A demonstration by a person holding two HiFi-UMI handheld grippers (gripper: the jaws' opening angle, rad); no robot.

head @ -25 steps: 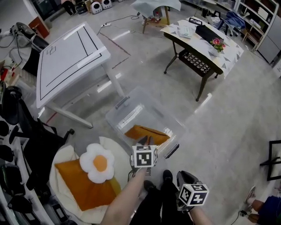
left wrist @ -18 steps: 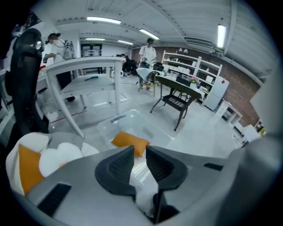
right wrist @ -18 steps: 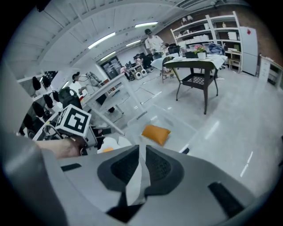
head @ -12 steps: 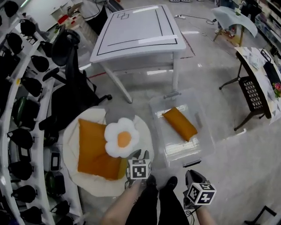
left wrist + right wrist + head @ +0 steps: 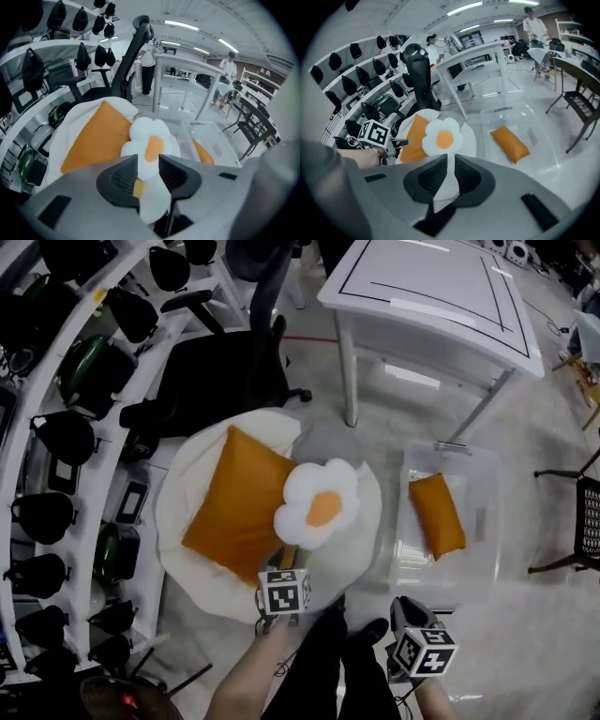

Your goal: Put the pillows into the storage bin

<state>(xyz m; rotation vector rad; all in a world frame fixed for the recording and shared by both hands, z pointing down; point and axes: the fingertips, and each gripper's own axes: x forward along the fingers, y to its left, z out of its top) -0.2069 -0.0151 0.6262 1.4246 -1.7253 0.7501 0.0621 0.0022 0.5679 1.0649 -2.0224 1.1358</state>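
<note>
A white flower pillow with an orange centre (image 5: 319,505) lies on a large orange pillow (image 5: 230,512), both resting on a big round white cushion (image 5: 183,521) on the floor. To the right stands the clear storage bin (image 5: 483,521) with a small orange pillow (image 5: 437,514) inside. My left gripper (image 5: 290,559) hovers at the flower pillow's near edge. Its jaws are opening, and the flower pillow (image 5: 147,140) lies just beyond their tips with nothing pressed. My right gripper (image 5: 406,612) hangs low near the bin's near corner, its jaws (image 5: 451,159) slightly apart and empty.
White racks with dark headsets (image 5: 66,427) line the left side. A black office chair (image 5: 220,371) stands behind the cushion, next to a white table (image 5: 431,296). A black metal chair (image 5: 586,521) is at the right edge. People stand far off in the gripper views.
The head view has swung left from the bin to the cushion. My left gripper left the small orange pillow in the bin, came to the flower pillow's edge, and its jaws have parted.
</note>
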